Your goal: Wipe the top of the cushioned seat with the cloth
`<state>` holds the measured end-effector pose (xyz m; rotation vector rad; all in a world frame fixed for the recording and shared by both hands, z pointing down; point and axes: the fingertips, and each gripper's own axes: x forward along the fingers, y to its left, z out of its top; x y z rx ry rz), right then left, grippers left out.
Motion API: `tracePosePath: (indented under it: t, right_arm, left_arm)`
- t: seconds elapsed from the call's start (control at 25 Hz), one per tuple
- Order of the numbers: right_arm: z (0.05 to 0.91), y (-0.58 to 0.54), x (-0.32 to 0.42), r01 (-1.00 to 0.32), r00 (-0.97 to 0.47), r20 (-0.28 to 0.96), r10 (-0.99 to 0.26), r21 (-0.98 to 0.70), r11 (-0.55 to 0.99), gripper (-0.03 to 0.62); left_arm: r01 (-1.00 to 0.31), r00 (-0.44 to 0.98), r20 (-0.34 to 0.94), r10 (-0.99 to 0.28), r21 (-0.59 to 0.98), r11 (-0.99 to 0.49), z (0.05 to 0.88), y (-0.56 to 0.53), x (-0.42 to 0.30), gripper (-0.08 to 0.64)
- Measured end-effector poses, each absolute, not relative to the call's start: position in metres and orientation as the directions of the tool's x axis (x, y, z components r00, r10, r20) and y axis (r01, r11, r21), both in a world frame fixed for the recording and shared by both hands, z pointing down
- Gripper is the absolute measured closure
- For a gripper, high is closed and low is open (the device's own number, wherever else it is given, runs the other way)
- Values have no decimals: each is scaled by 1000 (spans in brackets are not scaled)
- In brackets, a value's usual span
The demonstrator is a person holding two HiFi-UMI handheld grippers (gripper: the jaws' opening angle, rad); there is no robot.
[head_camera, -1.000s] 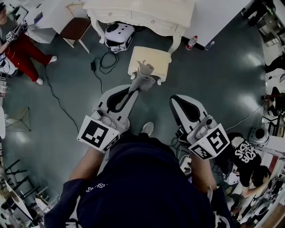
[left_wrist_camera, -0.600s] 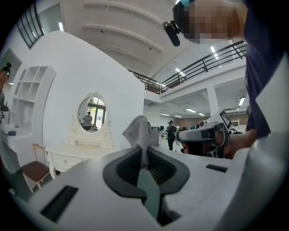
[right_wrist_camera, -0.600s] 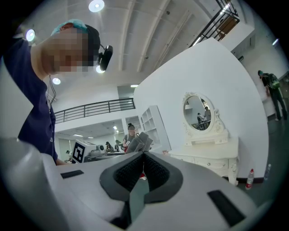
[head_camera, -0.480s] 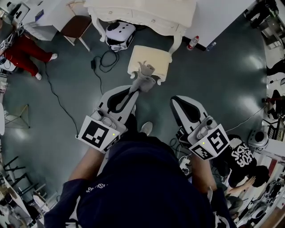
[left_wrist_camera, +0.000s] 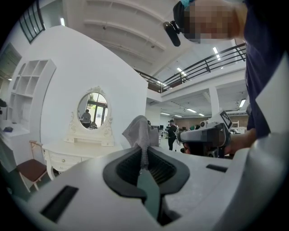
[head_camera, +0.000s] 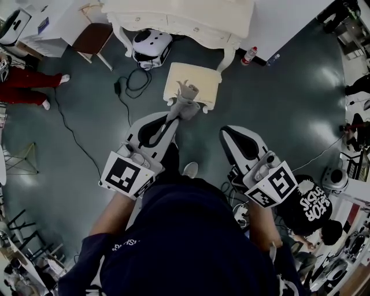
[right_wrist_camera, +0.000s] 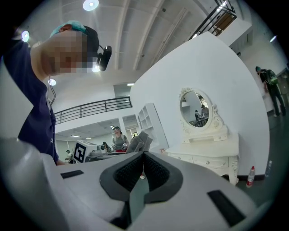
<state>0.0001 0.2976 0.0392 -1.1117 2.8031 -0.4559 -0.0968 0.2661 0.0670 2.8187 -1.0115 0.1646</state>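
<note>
The cushioned seat [head_camera: 193, 81], a cream square stool, stands on the dark floor in front of me in the head view. A grey cloth [head_camera: 184, 103] sticks up out of my left gripper [head_camera: 173, 117], which is shut on it just short of the seat's near edge. In the left gripper view the cloth [left_wrist_camera: 139, 131] rises from the closed jaws of the left gripper [left_wrist_camera: 144, 152]. My right gripper [head_camera: 226, 134] is held to the right, apart from the seat, shut with nothing in it. In its own view the right gripper [right_wrist_camera: 143, 156] faces the cloth [right_wrist_camera: 140, 141].
A white dressing table [head_camera: 185, 16] with an oval mirror [left_wrist_camera: 92, 110] stands behind the seat. Under it sits a white rounded machine [head_camera: 151, 45], with a black cable [head_camera: 130, 81] on the floor. A bottle [head_camera: 248, 55], a brown chair [head_camera: 94, 36] and people [head_camera: 309, 202] are around.
Both grippers stay almost where they were, the left still holding the cloth. The person in red at the far left has moved mostly out of view.
</note>
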Motion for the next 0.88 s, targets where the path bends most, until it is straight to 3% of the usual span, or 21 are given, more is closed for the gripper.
tracePosePath:
  t: [0.88]
  right_arm:
    - [73, 97, -49, -697, -686, 100, -721, -374, 611, 566]
  left_arm:
    - [-581, 811, 204, -549, 162, -798, 105, 60, -143, 528]
